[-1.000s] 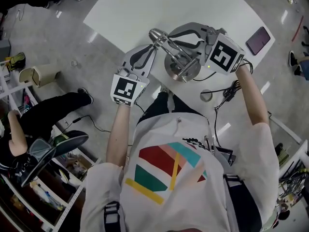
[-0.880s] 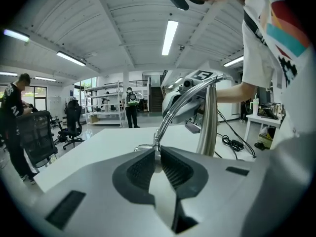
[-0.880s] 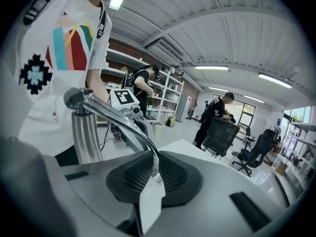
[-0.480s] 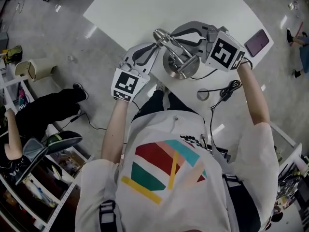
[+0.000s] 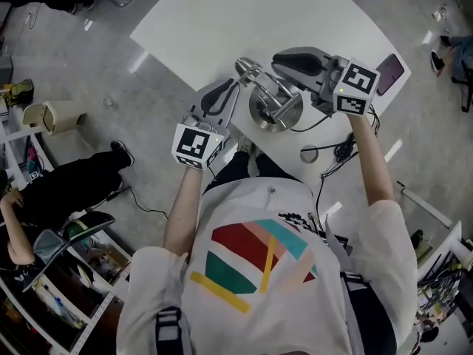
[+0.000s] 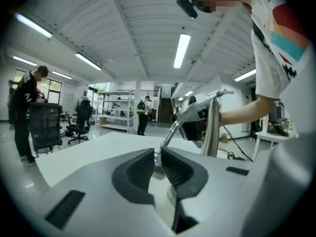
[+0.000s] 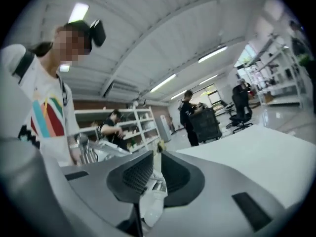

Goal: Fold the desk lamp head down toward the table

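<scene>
A metal desk lamp stands near the white table's [image 5: 222,21] front edge on a round base [image 5: 277,115]. Its jointed arm [image 5: 262,87] runs up to the small head [image 5: 247,69]. My left gripper [image 5: 235,87] comes in from the left and is shut on the lamp's thin neck [image 6: 168,135] near the head. In the left gripper view, that gripper [image 6: 157,158] pinches the neck between its pads. My right gripper [image 5: 277,58] reaches in from the right, level with the arm's top. Its jaws stand nearly together in the right gripper view [image 7: 154,169], with bits of lamp metal between them.
A dark phone [image 5: 390,69] lies at the table's right corner. A black cable [image 5: 336,150] and a small round disc [image 5: 312,154] sit at the front edge. A seated person [image 5: 66,180] and shelving [image 5: 44,302] are on the floor to the left.
The right gripper has rolled about its own axis, so its marker cube shows a different face, and it has shifted slightly. The left gripper keeps its hold in nearly the same place.
</scene>
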`<act>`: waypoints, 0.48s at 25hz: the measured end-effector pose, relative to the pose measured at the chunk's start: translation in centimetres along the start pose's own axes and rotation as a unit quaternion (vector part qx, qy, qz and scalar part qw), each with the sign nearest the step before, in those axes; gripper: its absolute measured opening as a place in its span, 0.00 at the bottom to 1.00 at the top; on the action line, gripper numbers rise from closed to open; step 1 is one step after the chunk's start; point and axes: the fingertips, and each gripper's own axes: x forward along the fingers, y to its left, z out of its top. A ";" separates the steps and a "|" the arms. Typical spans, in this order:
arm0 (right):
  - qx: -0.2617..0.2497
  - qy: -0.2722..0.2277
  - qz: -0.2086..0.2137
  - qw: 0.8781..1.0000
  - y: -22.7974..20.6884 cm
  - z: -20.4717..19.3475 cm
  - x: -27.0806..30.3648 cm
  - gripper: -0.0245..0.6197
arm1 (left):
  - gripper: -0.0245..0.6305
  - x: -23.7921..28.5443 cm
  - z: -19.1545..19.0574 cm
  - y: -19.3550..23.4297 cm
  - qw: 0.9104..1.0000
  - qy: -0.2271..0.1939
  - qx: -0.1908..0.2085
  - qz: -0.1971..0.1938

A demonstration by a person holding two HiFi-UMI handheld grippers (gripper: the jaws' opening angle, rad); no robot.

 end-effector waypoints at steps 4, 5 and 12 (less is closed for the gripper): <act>0.005 -0.090 -0.141 0.986 -2.9 5.1 -4.6 0.10 | 0.16 -1.7 3.5 1.7 0.997 -0.064 -0.010 0.037; -0.013 -0.087 -0.198 0.976 -3.4 6.0 -5.7 0.10 | 0.16 -2.1 4.9 2.0 0.996 -0.082 -0.007 0.041; -0.054 -0.187 -0.350 0.916 3.3 11.5 -9.5 0.10 | 0.16 -4.3 15.1 0.6 0.974 -0.223 -0.007 0.037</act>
